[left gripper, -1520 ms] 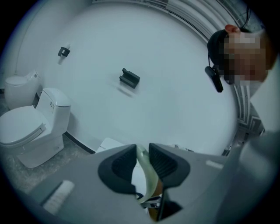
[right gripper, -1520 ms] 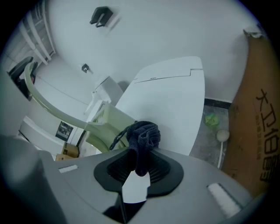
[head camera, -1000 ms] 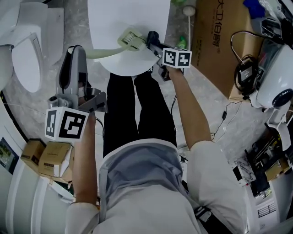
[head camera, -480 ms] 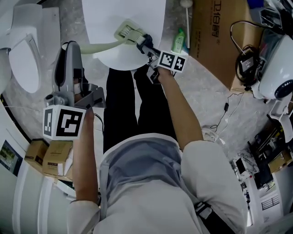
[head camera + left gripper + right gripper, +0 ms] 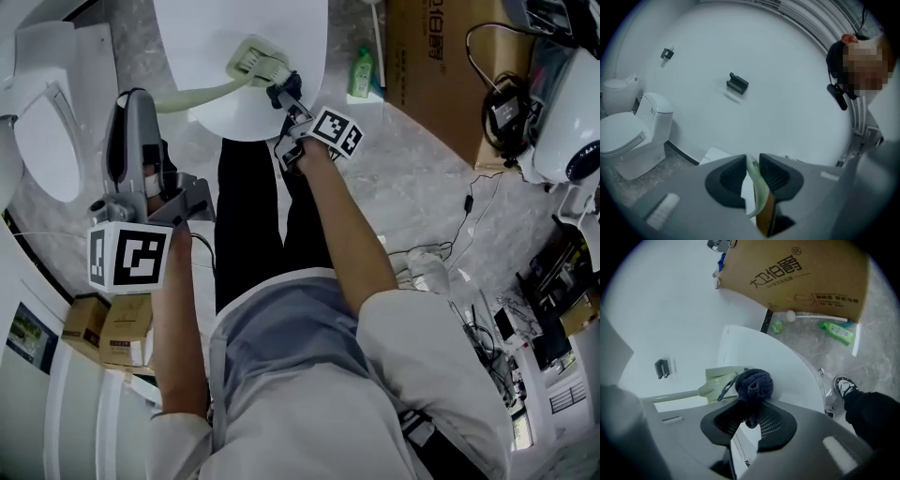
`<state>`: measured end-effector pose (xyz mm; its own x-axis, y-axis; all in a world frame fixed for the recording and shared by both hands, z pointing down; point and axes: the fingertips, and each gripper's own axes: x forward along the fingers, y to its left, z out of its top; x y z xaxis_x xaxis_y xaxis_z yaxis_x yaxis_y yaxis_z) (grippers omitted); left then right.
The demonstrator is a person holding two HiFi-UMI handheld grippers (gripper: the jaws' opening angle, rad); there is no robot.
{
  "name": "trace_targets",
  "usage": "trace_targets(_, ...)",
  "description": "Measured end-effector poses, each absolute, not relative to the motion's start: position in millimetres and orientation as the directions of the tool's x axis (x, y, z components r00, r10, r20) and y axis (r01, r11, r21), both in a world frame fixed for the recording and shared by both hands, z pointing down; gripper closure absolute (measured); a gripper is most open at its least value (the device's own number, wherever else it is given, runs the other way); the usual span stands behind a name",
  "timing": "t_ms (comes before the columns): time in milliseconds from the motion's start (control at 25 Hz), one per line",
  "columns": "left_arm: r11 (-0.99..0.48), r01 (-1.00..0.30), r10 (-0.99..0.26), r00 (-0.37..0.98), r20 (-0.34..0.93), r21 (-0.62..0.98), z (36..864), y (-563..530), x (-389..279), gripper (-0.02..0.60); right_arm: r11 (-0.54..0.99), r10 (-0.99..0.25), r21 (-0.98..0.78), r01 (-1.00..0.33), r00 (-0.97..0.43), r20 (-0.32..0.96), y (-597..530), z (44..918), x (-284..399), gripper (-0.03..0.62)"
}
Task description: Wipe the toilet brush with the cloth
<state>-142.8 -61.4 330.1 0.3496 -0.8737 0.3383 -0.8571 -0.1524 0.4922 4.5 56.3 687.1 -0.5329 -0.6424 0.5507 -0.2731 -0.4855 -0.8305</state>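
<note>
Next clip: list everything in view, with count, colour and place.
toilet brush: one, pale green, head over the rounded surface
cloth: one, dark blue, at the brush head
rounded surface: one, white, before the person
toilet: one, white, far left
large box: one, brown cardboard, upper right
bottle: one, green, floor beside that box
small boxes: two, brown, lower left
left gripper: one, grey, shut on the brush handle
right gripper: one, grey, shut on the cloth

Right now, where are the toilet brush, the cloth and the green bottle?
toilet brush (image 5: 251, 60), head view, on its pale green head.
cloth (image 5: 754, 383), right gripper view, on the bunched dark ball.
green bottle (image 5: 361, 75), head view, on its body.
</note>
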Motion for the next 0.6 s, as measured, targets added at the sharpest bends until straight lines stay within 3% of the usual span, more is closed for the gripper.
trace_targets(200, -0.17, -0.856, -0.867, 0.366, 0.338, 0.489, 329, -66, -140, 0.581, -0.53, -0.668, -0.823, -0.202, -0.498, 0.552, 64, 687, -12, 0.52)
trace_targets(600, -0.202, -0.835, -0.863, 0.399, 0.309, 0.512, 330, -76, -131, 0.581, -0.604, -0.761, -0.792, 0.087, -0.358, 0.541, 66, 687, -37, 0.522)
